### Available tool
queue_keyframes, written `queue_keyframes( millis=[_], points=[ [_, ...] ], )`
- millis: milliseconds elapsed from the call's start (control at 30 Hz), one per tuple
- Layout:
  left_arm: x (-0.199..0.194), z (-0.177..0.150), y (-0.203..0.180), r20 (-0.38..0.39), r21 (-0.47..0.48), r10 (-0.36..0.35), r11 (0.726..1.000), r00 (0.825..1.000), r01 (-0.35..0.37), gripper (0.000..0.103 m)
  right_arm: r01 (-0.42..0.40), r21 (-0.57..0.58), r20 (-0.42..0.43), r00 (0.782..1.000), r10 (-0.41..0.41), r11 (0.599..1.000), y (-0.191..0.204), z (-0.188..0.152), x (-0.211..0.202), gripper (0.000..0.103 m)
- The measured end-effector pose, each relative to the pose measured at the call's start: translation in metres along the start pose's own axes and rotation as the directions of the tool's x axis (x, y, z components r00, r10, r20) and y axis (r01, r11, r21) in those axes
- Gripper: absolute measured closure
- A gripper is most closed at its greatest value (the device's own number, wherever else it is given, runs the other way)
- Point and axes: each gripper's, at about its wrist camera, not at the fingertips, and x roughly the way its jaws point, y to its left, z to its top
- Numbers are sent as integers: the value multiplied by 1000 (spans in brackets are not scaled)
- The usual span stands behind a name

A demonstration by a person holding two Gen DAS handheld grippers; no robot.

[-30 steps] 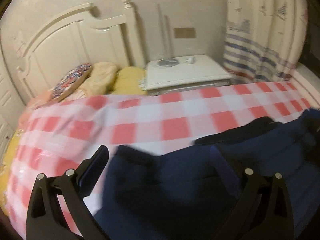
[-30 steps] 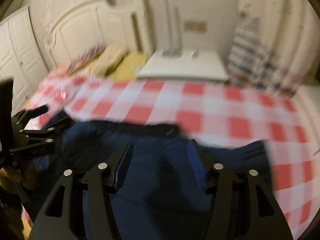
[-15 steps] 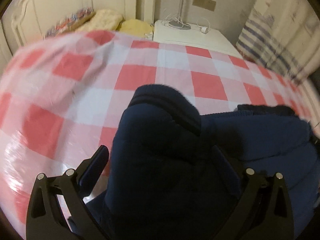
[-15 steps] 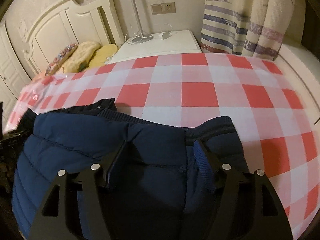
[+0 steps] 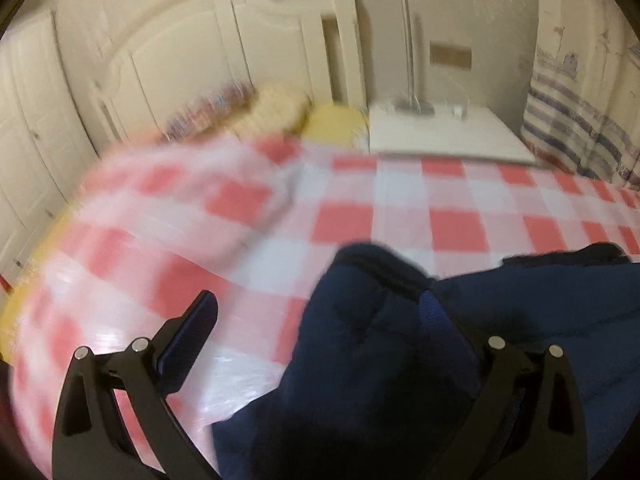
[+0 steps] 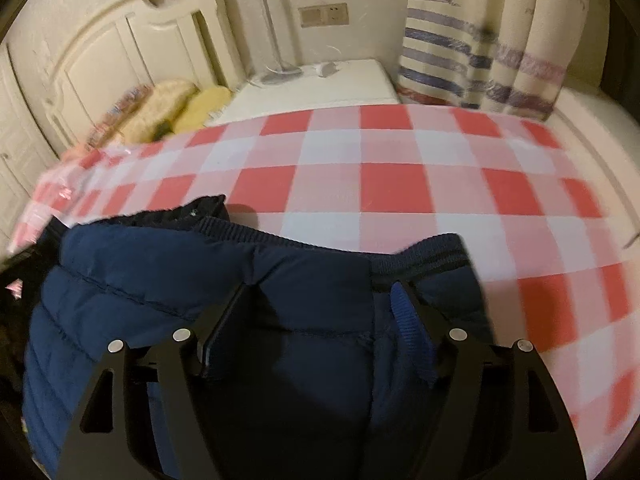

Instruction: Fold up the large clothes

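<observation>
A navy padded jacket point(image 6: 160, 272) lies on the red-and-white checked bedspread point(image 6: 400, 184), its ribbed hem towards the headboard. My right gripper point(image 6: 320, 292) is low over the jacket, and its jaws are opening with the fabric between them, not pinched. In the left wrist view a ribbed cuff of the jacket point(image 5: 380, 340) bulges up beside the right finger. My left gripper point(image 5: 316, 304) is open, and its left finger hangs over bare bedspread point(image 5: 460, 232). This view is blurred.
A white headboard point(image 6: 120, 52) and pillows point(image 6: 176, 100) are at the bed's far left. Behind the bed are a white nightstand point(image 6: 320, 88) with a lamp base, and a striped curtain point(image 6: 480, 60) to its right. The bed's right edge curves away.
The right gripper came down onto the jacket and its fingers spread wider. The left gripper swung left, so the cuff now sits by its right finger rather than in the middle.
</observation>
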Motion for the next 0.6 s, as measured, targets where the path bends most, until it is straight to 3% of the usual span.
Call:
queue_keyframes(
  millis=[33, 100, 200, 267, 367, 467, 600],
  points=[
    [-24, 0, -1, 41, -13, -72, 997, 997, 73, 3, 28, 9, -4, 1000, -28, 1000, 4, 1, -10, 31],
    [-58, -2, -9, 83, 9, -154, 988, 985, 154, 2, -33, 14, 55, 998, 33, 999, 15, -2, -41, 28],
    [-85, -13, -39, 89, 119, -211, 973, 974, 199, 2, -90, -103, 133, 986, 104, 991, 56, -14, -87, 19],
    [-86, -22, -60, 61, 163, -242, 959, 968, 230, 2, -109, -179, 127, 983, 133, 978, 78, -23, -97, 17],
    [-72, -48, -88, 8, 229, -250, 943, 968, 242, 2, -86, -275, 90, 989, 115, 958, 107, -43, -90, 17],
    [-46, -75, -104, -56, 251, -232, 938, 971, 239, 2, -42, -290, 1, 999, 44, 956, 111, -64, -51, 16],
    [-41, -79, -96, -54, 207, -269, 939, 962, 274, 2, -101, -232, 8, 994, 106, 967, 100, -71, -40, 13]
  ],
)
